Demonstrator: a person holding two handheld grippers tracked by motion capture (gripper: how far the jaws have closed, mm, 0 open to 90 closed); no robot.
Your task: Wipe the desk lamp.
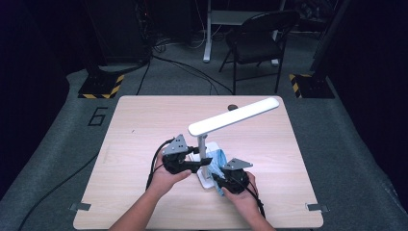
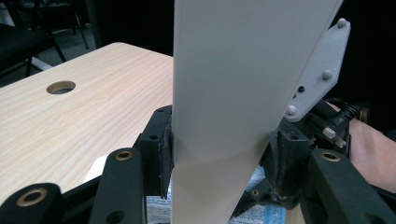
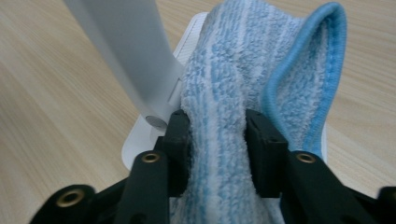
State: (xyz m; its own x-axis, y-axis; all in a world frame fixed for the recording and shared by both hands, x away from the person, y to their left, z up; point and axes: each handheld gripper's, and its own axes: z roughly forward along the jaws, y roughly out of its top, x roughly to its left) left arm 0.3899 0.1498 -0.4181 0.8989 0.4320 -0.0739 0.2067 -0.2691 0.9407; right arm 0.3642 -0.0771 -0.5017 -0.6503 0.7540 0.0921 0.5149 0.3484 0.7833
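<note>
High view: on the pale wood-grain tabletop stands a white desk lamp with a long flat head, a slim stem and a flat rectangular base. The left claw reaches in from the left and closes round the stem low down, just above the base, the person's left hand behind it. The right claw sits close on the other side of the stem, with a light blue striped terry cloth bunched between it and the lamp base; the right hand grips it from below. Left gripper view: the lamp's flat white stem rises straight up between the two black jaws, whose pads press against its two edges, so this claw pinches the stem. A round cable hole lies in the tabletop far off to the left of the claw, and the grey plate of the other claw stands just behind the stem on the right. Right gripper view: the blue cloth runs up between the jaws, its bound edge looping to the right; the pads flank the fold closely, touching its pile, though the grip looks loose. The lamp stem rises just left of the claw, the white base beneath the cloth.
</note>
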